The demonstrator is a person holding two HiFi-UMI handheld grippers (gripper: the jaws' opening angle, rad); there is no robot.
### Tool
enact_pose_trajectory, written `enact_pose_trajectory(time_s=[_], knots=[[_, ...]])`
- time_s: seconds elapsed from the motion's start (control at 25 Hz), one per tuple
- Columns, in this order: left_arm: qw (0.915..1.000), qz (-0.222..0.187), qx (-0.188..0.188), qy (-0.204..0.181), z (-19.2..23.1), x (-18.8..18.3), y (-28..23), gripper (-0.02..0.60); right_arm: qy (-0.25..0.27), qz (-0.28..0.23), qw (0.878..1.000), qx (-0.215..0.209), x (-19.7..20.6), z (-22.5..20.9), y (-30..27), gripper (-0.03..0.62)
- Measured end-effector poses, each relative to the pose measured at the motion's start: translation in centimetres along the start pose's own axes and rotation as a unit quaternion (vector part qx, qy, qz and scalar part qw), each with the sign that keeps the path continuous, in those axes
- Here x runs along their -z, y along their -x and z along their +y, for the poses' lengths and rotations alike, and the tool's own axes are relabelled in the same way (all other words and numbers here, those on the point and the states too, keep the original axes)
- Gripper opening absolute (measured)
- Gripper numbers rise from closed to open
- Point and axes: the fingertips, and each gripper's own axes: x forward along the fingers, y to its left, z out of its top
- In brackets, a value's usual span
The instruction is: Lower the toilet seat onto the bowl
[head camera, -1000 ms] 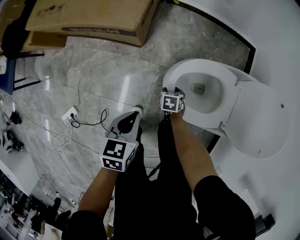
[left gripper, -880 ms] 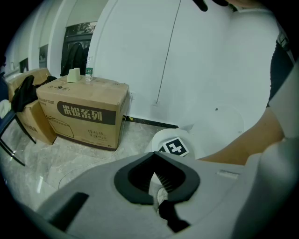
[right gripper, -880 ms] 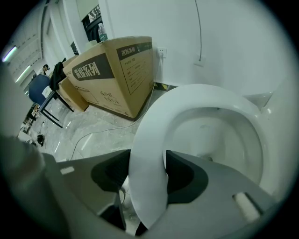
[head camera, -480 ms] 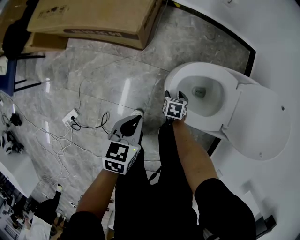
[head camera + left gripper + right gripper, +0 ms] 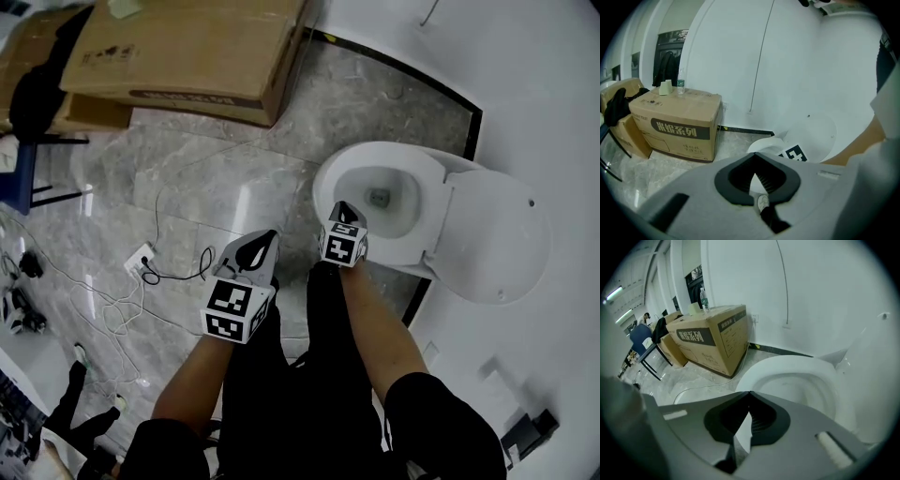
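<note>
Seat (image 5: pixel 330 178) is lying on bowl (image 5: pixel 398 214), lid (image 5: pixel 497 234) up. Right tool (image 5: pixel 343 208) and left tool (image 5: pixel 269 236) are hanging clenched, empty; I'd be checking it's flush, not re-gripping.

A large cardboard box (image 5: pixel 187 56) lies on the grey marble floor (image 5: pixel 216 164), well ahead of the left hand-held gripper (image 5: pixel 265 236). A bottle (image 5: pixel 680 86) stands on the box. A power strip (image 5: pixel 141 253) with loose cables (image 5: pixel 111 286) lies left of that gripper, and a blue chair (image 5: pixel 21 159) stands farther left.
</note>
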Motion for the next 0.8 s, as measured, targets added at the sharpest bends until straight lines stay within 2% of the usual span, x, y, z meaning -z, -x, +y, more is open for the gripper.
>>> enact_pose_trajectory(time_s=[0.24,0.4,0.6,0.8], knots=[[0.9993,-0.026,0.023,-0.016,-2.4,-4.8,2.2,0.008,-0.005,-0.041,0.999,-0.002,-4.1,0.6,7.8,0.006],[0.9983,-0.04,0.034,-0.027,-4.8,-7.5,4.0,0.008,0.0,-0.092,0.996,-0.009,-7.6,1.1,14.1,0.006],[0.9961,-0.067,0.043,-0.038,-7.7,-11.2,6.0,0.008,-0.017,-0.157,0.987,-0.027,-11.6,1.6,21.8,0.006],[0.9919,-0.098,0.054,-0.06,-11.1,-15.4,7.9,0.008,-0.041,-0.226,0.973,-0.024,-16.6,-0.1,29.4,0.006]])
